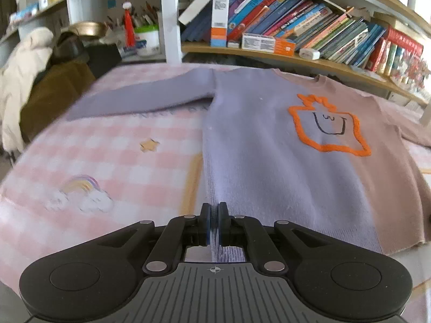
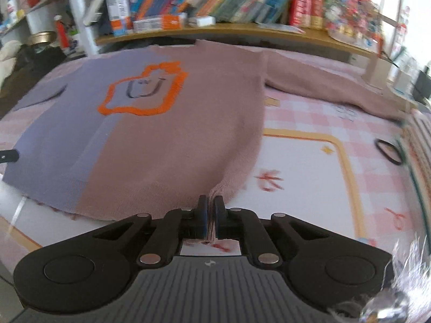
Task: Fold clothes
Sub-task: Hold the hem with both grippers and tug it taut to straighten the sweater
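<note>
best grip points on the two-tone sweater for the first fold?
The bottom hem corners, taken from the near edge. The sweater lies flat, face up, neck far and sleeves spread, so the hem is the free edge closest to both grippers. The left gripper is already shut on the lavender corner, the right gripper on the pink corner, likely suited to lifting the hem toward the neck.

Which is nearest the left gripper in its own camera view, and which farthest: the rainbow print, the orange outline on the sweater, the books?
1. Rainbow print, left of the left gripper.
2. Orange outline, ahead to the right.
3. Books, on the back shelf.
</note>
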The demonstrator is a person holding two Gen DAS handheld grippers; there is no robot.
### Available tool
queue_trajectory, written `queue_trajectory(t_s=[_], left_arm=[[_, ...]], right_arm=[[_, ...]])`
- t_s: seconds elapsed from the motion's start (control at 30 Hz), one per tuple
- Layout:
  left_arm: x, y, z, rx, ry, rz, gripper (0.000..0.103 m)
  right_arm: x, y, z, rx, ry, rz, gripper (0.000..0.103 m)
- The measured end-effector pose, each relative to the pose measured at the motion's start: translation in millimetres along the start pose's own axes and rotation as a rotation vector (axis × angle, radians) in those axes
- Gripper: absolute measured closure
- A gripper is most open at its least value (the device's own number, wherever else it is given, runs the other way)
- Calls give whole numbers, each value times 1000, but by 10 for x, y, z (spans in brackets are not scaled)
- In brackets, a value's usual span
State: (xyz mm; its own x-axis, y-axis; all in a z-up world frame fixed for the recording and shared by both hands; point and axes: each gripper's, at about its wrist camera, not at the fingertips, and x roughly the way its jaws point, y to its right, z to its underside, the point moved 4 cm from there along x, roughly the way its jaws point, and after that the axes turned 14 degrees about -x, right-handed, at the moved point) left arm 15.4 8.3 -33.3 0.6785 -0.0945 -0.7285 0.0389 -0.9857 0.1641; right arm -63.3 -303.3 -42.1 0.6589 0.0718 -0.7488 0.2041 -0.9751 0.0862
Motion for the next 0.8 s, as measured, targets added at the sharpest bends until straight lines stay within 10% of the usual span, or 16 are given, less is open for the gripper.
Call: queue_trajectory(t_s=[0.63,0.8], left_arm=[[106,41,116,35,-57,102,99],[115,-166,131,-30,-84,98,90]], right_arm=[[-179,263,164,154,-33,142,101],[-134,274,86,150,-35,149,71]])
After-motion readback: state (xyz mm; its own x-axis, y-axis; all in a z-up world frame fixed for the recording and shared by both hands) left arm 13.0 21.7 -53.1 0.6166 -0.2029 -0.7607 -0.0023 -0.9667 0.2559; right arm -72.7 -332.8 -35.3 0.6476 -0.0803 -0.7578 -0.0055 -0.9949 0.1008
